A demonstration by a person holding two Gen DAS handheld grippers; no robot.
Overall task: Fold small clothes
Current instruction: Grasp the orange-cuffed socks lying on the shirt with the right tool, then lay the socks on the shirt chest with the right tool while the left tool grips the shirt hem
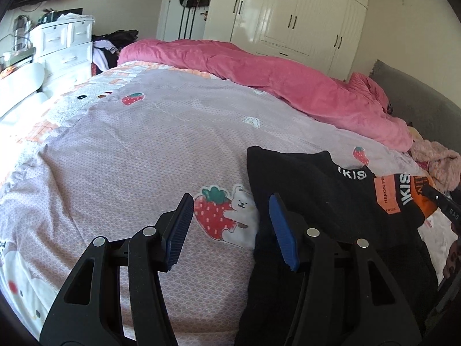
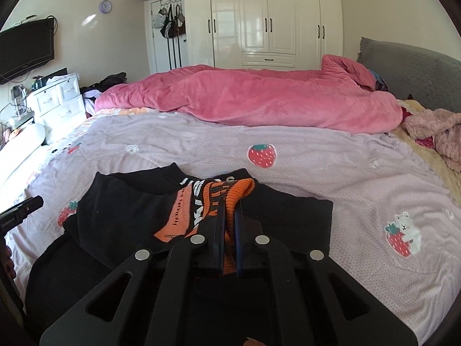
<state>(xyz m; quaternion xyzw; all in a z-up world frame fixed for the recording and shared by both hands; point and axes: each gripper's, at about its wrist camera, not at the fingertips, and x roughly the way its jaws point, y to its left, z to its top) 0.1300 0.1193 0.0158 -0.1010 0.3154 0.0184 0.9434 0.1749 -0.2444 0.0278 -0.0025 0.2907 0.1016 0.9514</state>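
A pink duvet [image 2: 247,101] lies bunched across the far side of a bed spread with a lilac strawberry-print sheet [image 2: 288,167]; white wardrobes [image 2: 265,20] stand at twelve o'clock, bags [image 2: 172,21] hang at eleven, white drawers [image 2: 57,101] at nine.

Both fisheye views are bright with daylight from the left, which blows out the bed's [image 1: 121,155] left edge. The wardrobe doors [image 2: 259,14] carry glare. Straight lines bow toward dark, vignetted corners. Focus is sharp, and shadows are soft.
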